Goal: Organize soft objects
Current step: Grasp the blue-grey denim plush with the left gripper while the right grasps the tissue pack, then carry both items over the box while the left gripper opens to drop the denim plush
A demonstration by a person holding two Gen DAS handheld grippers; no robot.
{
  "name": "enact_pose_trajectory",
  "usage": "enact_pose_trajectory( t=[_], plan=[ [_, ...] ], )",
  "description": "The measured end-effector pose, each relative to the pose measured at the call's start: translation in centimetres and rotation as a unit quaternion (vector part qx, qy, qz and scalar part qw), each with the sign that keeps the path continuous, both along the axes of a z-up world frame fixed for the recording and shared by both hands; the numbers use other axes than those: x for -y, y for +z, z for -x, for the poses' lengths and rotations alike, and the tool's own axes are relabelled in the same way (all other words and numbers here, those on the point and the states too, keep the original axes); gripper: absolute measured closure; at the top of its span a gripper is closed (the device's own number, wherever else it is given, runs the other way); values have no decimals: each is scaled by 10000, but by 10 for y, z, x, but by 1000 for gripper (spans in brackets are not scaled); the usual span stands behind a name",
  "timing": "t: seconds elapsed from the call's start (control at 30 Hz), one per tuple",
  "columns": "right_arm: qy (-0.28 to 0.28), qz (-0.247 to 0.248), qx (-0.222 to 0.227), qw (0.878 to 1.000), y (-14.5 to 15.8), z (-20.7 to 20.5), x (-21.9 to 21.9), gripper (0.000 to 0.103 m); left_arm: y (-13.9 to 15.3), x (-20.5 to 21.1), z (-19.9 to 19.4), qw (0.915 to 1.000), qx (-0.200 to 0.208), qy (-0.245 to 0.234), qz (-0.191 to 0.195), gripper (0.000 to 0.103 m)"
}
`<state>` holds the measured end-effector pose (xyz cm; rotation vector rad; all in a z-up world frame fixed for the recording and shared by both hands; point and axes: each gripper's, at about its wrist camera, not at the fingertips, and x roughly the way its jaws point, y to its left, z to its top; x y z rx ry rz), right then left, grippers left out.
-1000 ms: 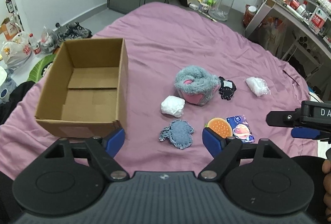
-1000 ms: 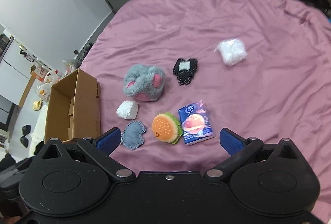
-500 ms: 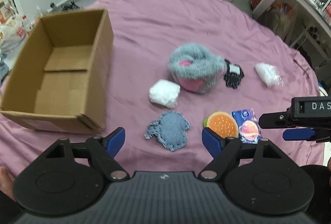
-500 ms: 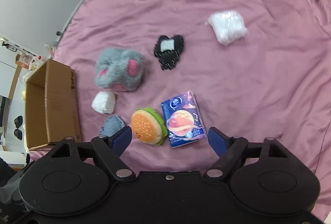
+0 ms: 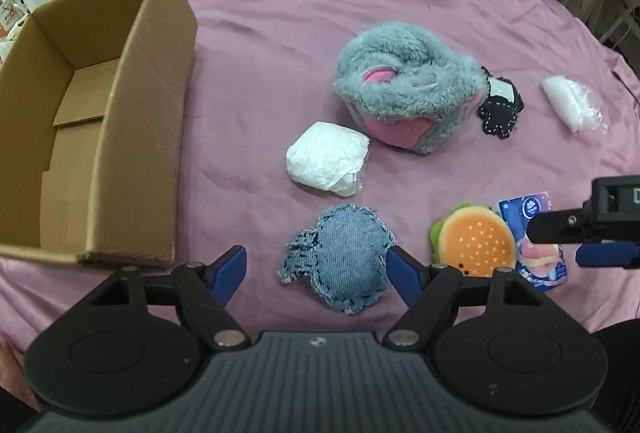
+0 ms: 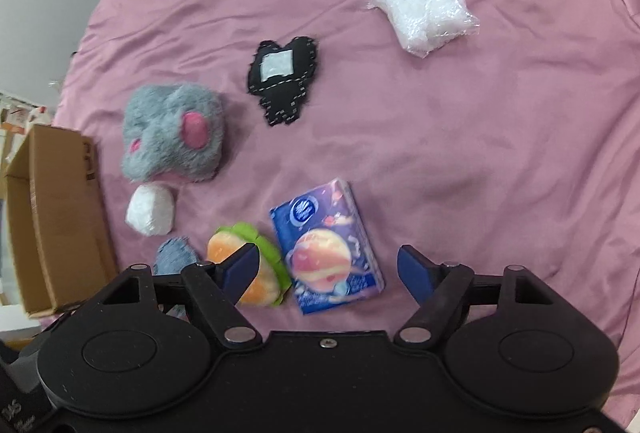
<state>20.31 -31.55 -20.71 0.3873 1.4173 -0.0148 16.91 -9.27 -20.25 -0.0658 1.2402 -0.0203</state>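
Open purple sheet [image 5: 280,13] is being left between the cardboard box [image 5: 132,121] and the toys. The left gripper [image 5: 316,265] is being pointed steeply down, fingers closing over the denim toy [image 5: 340,257], unclamped. The right gripper [image 6: 328,269] is being closed over the tissue pack [image 6: 324,245], unclamped.

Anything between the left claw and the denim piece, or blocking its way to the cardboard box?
Nothing visible. The left claw hangs over the denim piece, jaws closing; only bare sheet lies toward the cardboard box.
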Motion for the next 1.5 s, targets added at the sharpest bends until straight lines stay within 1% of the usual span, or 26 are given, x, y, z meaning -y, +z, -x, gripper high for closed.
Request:
enact_pose_trajectory(
  t=[0.1,0.23,0.3,0.37,0.4,0.47,0.5,0.53,0.57,0.63,0.7,0.83,0.9,1.07,1.3,1.5],
  plan=[
    [41,258,-91,9996,-8,-8,-7,28,-3,1,-7,10000,42,-24,-58,26],
    [34,450,-250,9987,-18,-16,-12,27,-12,3,-17,9998,-159,-111,-91,26],
    [137,488,-292,9983,-22,-18,-16,26,-16,7,-19,9996,-209,-147,-93,26],
    [310,650,-313,9969,-24,-21,-24,25,-20,11,-20,9992,-265,-234,-162,26],
    [309,687,-317,9967,-25,-22,-26,25,-22,14,-20,9990,-295,-289,-188,26],
    [166,688,-337,9969,-27,-21,-26,29,-25,20,-21,9983,-332,-439,-197,27],
    [108,652,-325,9973,-27,-20,-26,32,-25,23,-21,9979,-321,-504,-237,32],
    [100,606,-315,9976,-27,-18,-27,40,-24,26,-22,9975,-318,-583,-245,41],
    [123,579,-293,9978,-27,-17,-28,51,-24,28,-23,9973,-328,-620,-201,47],
    [88,532,-187,9984,-23,-12,-28,55,-21,30,-23,9975,-344,-614,-94,66],
    [-26,546,-66,9985,-17,-8,-26,57,-16,33,-20,9977,-295,-595,-95,75],
    [-76,544,181,9983,-8,-1,-26,59,-4,31,-14,9982,-128,-578,-11,77],
    [-85,523,318,9981,2,5,-22,62,3,27,-11,9985,-41,-547,24,77],
    [-180,430,699,9965,20,15,-22,65,26,15,-2,9987,221,-445,113,77],
    [-263,387,1210,9915,47,32,-27,69,59,-3,10,9970,636,-388,209,77],
    [-566,310,1545,9859,68,46,-27,70,78,-23,19,9949,909,-308,321,78]
  ],
)
